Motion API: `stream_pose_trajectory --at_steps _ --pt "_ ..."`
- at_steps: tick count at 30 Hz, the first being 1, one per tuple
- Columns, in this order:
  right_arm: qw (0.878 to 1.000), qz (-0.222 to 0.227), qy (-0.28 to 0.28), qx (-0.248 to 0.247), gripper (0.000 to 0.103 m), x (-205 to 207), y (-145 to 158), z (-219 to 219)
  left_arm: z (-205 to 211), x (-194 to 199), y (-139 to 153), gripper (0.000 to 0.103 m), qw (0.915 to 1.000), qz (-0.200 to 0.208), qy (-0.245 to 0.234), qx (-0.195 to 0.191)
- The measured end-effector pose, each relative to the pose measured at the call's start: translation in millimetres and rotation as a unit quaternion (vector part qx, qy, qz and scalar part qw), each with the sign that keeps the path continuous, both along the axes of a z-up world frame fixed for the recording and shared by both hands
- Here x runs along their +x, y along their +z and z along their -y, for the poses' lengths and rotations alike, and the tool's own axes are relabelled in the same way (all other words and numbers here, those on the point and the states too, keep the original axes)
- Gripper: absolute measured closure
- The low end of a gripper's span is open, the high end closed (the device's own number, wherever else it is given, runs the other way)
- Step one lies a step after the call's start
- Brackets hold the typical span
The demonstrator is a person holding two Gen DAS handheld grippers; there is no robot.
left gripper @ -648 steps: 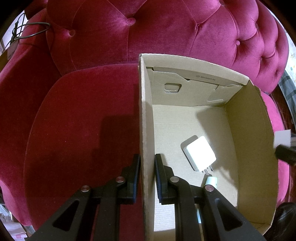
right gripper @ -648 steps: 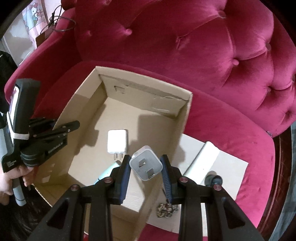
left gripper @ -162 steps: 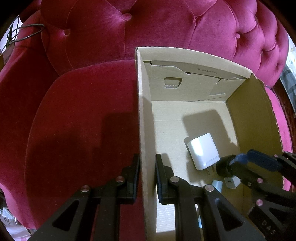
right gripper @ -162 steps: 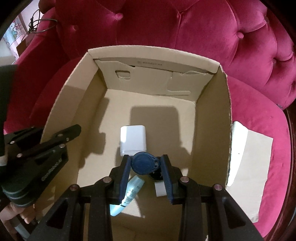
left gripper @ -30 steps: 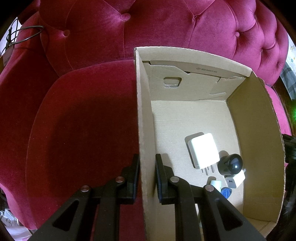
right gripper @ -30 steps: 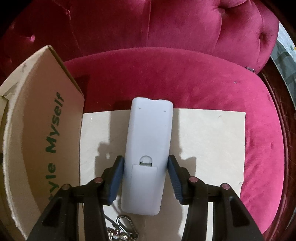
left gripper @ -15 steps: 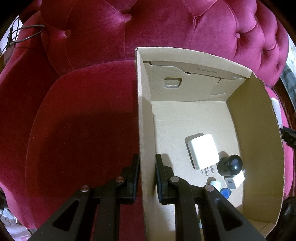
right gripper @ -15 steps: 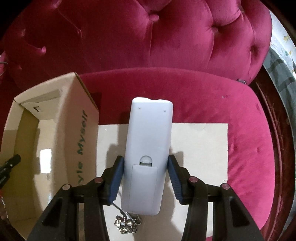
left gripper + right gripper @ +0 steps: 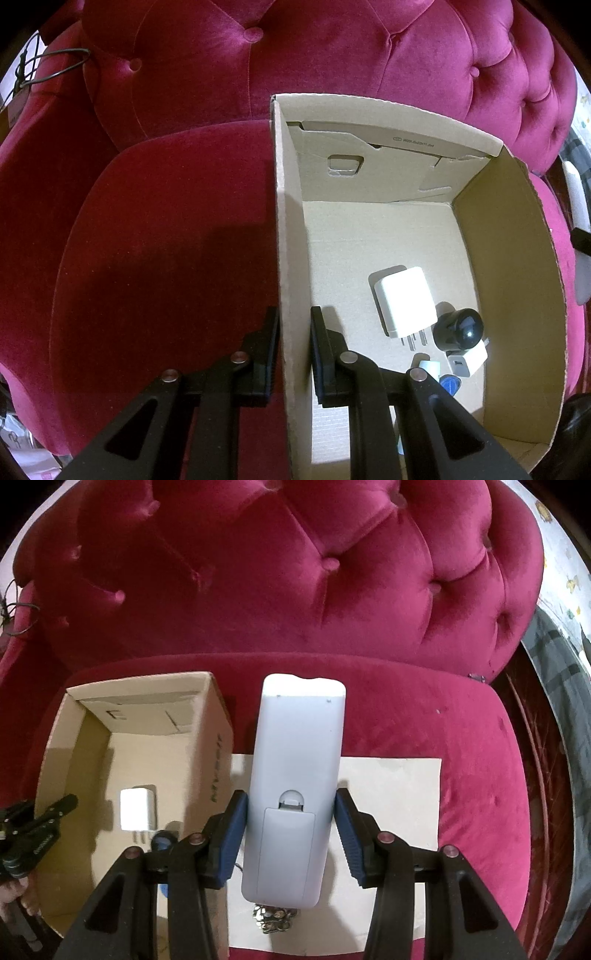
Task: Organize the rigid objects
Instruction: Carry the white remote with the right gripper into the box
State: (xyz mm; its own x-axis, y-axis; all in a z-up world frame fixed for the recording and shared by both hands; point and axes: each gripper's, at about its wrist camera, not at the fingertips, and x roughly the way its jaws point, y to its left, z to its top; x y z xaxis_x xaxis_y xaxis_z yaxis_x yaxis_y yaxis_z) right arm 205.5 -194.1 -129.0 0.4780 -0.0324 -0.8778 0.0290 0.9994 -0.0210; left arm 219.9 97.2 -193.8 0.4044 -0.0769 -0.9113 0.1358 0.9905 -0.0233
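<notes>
On the red sofa sits an open box; the left gripper, angled steeply down, is clamped on its wall. The right gripper, tilted down above the paper, grips the remote, beside the box

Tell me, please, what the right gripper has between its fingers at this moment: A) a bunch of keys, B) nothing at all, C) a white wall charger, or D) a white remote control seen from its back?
D: the right gripper has its blue-padded fingers pressed on both sides of the white remote control, whose battery cover faces the camera, beside the cardboard box.
</notes>
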Motion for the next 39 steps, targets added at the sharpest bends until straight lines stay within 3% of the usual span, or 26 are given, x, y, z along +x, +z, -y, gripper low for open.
stream_pose_trajectory --at_steps 17,27,39 --pt "0.997 0.011 0.066 0.026 0.052 -3.6 23.9 -65.1 -1.7 1.4 -0.6 0.086 1.0000 -0.001 -0.001 -0.004" --pt "0.993 -0.008 0.109 0.036 0.052 -1.9 7.7 -110.8 -1.5 1.3 -0.8 0.086 1.0000 -0.001 -0.002 -0.004" --pt "0.989 -0.044 0.134 0.031 0.052 4.2 -32.5 -142.8 -1.7 1.4 -0.4 0.086 1.0000 -0.001 -0.002 -0.006"
